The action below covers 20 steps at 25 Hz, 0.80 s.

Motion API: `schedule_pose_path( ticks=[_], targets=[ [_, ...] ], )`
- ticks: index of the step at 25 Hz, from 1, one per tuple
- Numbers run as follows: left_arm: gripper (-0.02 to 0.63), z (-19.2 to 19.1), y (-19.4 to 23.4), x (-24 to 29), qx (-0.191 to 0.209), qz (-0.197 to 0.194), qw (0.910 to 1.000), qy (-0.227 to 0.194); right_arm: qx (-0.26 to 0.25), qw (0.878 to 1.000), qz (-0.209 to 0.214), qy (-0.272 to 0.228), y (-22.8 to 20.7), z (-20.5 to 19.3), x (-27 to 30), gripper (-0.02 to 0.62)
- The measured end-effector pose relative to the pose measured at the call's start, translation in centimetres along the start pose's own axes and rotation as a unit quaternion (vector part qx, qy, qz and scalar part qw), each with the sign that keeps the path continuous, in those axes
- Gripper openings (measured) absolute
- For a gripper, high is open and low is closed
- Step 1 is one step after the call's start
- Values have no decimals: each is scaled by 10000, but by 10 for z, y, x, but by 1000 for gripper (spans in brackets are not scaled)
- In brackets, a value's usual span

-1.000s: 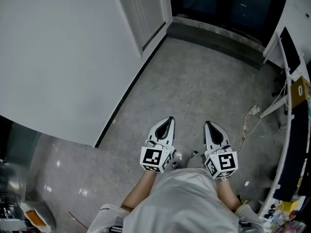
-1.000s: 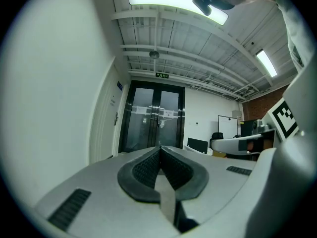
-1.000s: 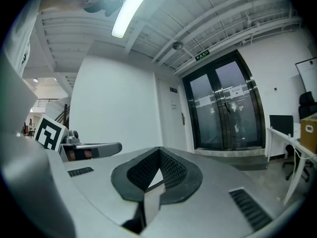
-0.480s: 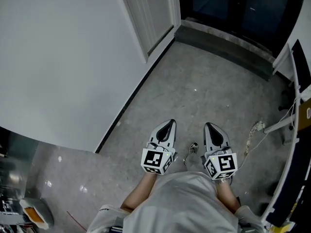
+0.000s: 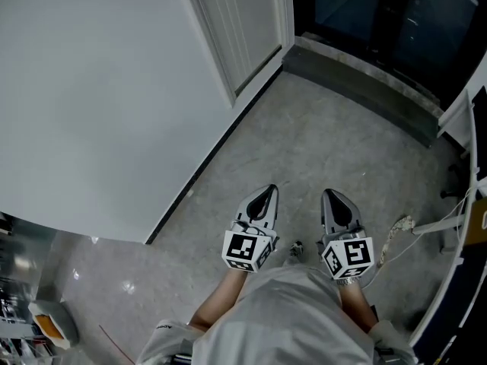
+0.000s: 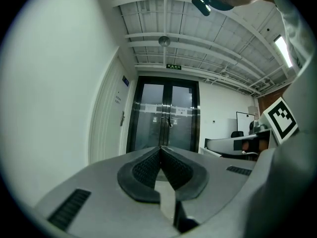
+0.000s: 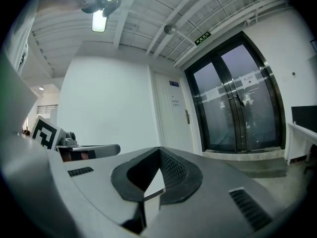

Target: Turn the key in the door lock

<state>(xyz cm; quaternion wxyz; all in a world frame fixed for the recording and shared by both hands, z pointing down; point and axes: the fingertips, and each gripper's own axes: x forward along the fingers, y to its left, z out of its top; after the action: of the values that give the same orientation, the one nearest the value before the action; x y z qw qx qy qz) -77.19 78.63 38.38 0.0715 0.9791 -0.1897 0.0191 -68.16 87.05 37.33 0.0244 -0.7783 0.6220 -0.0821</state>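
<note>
Both grippers are held level, side by side, in front of the person's body over the grey floor. My left gripper (image 5: 267, 191) is shut with nothing between its jaws, and so is my right gripper (image 5: 332, 196). A white panelled door (image 5: 247, 21) stands ahead on the left, set in the white wall. The left gripper view shows that white door (image 6: 110, 118) with its handle (image 6: 122, 118) far beyond the left gripper (image 6: 161, 148). Beyond my right gripper (image 7: 159, 149) the door handle (image 7: 187, 116) shows too. No key can be made out at this distance.
Dark glass double doors (image 5: 380, 14) close the corridor's end behind a raised dark threshold (image 5: 358, 74). A long white wall (image 5: 91, 90) runs along the left. White furniture legs with cables (image 5: 426, 225) stand at the right. Shelf items (image 5: 46, 322) sit at bottom left.
The person has walked forward along the corridor: the white door and glass doors have drawn nearer and the cables have slid back. Both grippers keep their pose and stay shut.
</note>
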Motion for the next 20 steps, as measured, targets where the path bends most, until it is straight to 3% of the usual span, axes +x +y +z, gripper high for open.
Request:
schedule_pose_path(
  ticks=[9, 20],
  targets=[
    [9, 5, 11, 77, 31, 215, 9998, -37, 70, 9999, -108, -18, -74, 12, 50, 0],
    [9, -3, 43, 142, -74, 176, 9998, 71, 132, 9997, -151, 106, -108, 6, 107, 0]
  ],
)
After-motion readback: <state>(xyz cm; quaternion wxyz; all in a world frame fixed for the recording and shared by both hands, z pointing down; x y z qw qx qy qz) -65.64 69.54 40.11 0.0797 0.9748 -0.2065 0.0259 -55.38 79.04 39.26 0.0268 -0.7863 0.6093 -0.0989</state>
